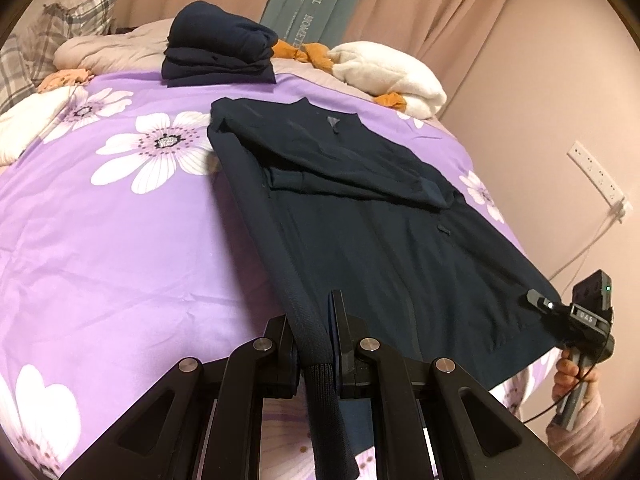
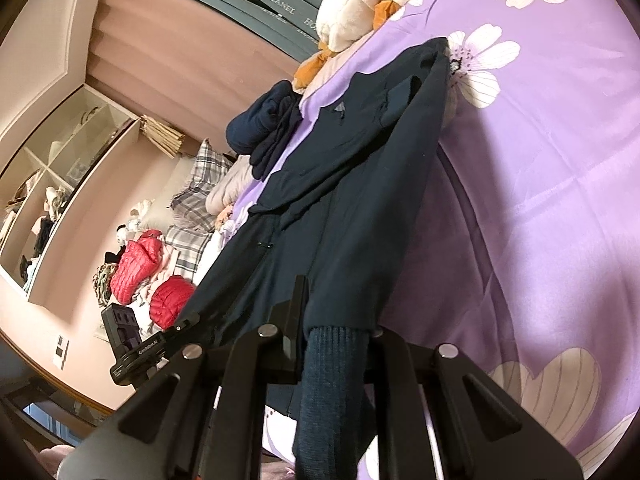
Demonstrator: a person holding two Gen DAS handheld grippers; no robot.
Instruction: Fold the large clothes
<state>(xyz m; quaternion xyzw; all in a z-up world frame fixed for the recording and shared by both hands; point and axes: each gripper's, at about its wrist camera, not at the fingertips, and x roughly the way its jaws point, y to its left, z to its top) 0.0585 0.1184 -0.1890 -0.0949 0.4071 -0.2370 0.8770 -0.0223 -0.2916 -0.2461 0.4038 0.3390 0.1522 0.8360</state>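
two tongs low at the bed [image 1: 120, 240] edge, left tongs [image 1: 316, 320] and right tongs [image 2: 336, 320] each pinching the navy sweater [image 1: 360, 208] hem

Navy sweater [image 1: 360, 216] on lilac white-flowered bedspread [image 1: 120, 240]; navy folded pile [image 1: 220, 52], cream-and-orange plush [image 1: 384, 72], grey plaid pillow [image 1: 76, 16].

"HANEL" on grey-green curtain [image 1: 316, 0], "GenRobot.AI" on left gripper [image 2: 150, 348]
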